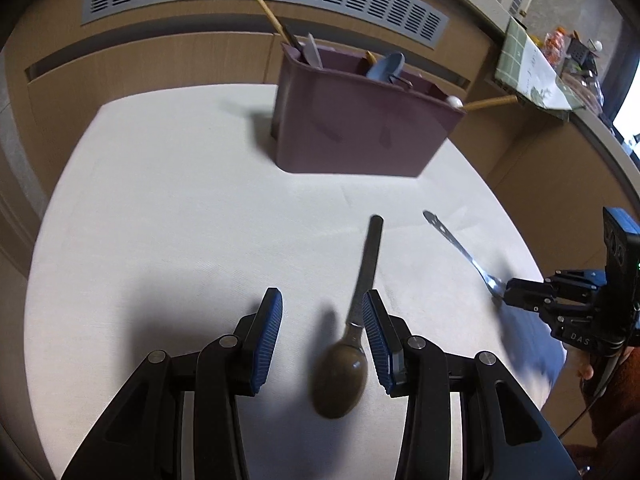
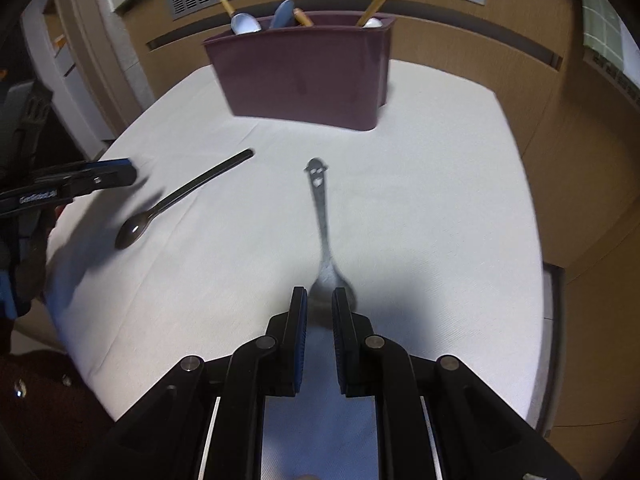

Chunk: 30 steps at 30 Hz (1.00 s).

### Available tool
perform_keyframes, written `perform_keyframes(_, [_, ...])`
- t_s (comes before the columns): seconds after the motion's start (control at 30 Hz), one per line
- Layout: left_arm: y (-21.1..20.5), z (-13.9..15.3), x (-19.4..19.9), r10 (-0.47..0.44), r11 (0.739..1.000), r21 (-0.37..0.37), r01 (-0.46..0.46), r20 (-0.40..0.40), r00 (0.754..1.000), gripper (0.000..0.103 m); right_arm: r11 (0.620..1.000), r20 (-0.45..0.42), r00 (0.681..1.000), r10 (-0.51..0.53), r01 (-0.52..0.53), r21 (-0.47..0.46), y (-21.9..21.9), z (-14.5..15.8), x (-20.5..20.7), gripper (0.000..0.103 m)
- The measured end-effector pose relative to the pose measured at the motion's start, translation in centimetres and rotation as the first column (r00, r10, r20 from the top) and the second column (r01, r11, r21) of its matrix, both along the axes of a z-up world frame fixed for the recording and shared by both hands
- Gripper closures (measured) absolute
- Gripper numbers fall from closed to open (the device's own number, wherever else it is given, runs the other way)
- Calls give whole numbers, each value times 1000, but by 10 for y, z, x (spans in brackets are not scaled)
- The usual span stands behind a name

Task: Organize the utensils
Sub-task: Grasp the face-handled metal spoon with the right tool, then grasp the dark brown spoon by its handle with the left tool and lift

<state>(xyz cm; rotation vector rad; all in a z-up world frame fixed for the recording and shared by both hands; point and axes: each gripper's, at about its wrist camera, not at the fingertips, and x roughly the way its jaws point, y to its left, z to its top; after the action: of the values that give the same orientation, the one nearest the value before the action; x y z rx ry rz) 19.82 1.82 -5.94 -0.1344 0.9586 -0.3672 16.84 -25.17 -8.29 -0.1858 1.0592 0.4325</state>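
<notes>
White cloth-covered table: work surface, all items on it.

Maroon plastic utensil caddy: stands at 12 o'clock from both of my grippers, far side of the table. Already holds wooden-handled and blue utensils.

Dark long-handled spoon with a bronze-toned bowl: lies flat on the cloth, handle toward 12 o'clock, bowl toward me. My left gripper hangs above it, jaws wide; the right pad sits just beside the neck, the left pad well clear. No contact that I can confirm.

Slim silver spoon with a cut-out handle end: flat on the cloth at 3 o'clock from the dark spoon, handle toward the caddy. My right gripper stands over its bowl, jaws narrow with a gap, nothing clamped.

Step, as I judge it: approach for pickup, both spoons still on the table.

Next move calls for: centre left jaws on the neck, descend, close. The right gap looks tight for the bowl; shifting to the stem seems safer.
</notes>
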Motion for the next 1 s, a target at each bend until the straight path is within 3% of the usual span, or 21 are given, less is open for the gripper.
perform_keyframes(0.17, [-5,-1,-6,-21,999,26,21,2,1000,60,1000,5,1000,4,-4,-13,-7,-1,-13,90])
perform_keyframes(0.37, [2,-8,-3,6,1000,-14,-6,-23,1000,60,999,43,999,-31,32,-32,-20,-13,-31,83])
perform_keyframes(0.57, [2,-5,-4,14,999,-46,-15,-25,1000,60,997,58,996,-74,73,18,-15,-17,-11,77])
perform_keyframes(0.77, [4,0,-17,-22,999,-25,22,-1,1000,60,994,122,992,-43,55,-99,4,-18,-2,78])
perform_keyframes(1.0, [-7,-4,-23,-118,993,25,118,2,993,60,994,283,954,-103,109,-6,7,43,6,78])
